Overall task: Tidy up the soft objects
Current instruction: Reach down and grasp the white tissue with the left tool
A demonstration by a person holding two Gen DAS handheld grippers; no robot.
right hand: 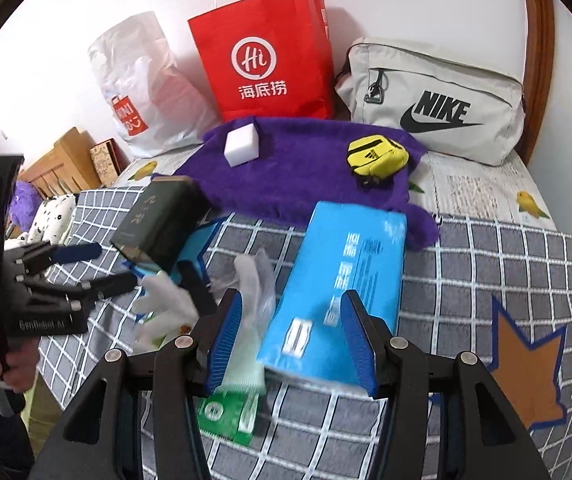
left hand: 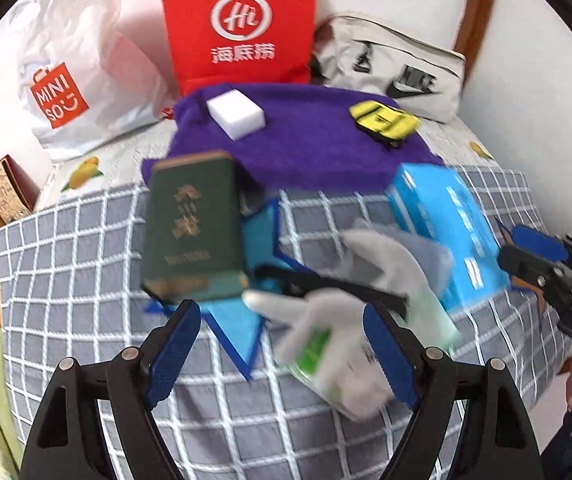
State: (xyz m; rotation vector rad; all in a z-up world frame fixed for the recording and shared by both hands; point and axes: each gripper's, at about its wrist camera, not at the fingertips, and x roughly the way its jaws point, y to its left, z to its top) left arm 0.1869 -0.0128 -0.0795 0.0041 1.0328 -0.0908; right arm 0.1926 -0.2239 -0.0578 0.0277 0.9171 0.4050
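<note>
**Bed, soft items – current stock**

My left gripper (left hand: 282,344): jaws spread, holding nothing, over the white glove (left hand: 326,320). My right gripper (right hand: 292,336): jaws spread, empty, straddling the blue box (right hand: 342,288). Beyond: green book (left hand: 194,228), purple towel (right hand: 306,172) carrying white sponge (right hand: 242,146) and yellow pouch (right hand: 376,158). Against the wall: red bag (right hand: 266,56).

fuzzy purple cloth (right hand: 310,168), glossy red paper bag (right hand: 264,52), crinkled, seemingly plastic white bag (right hand: 142,88), matt canvas pouch (right hand: 434,100).
</note>
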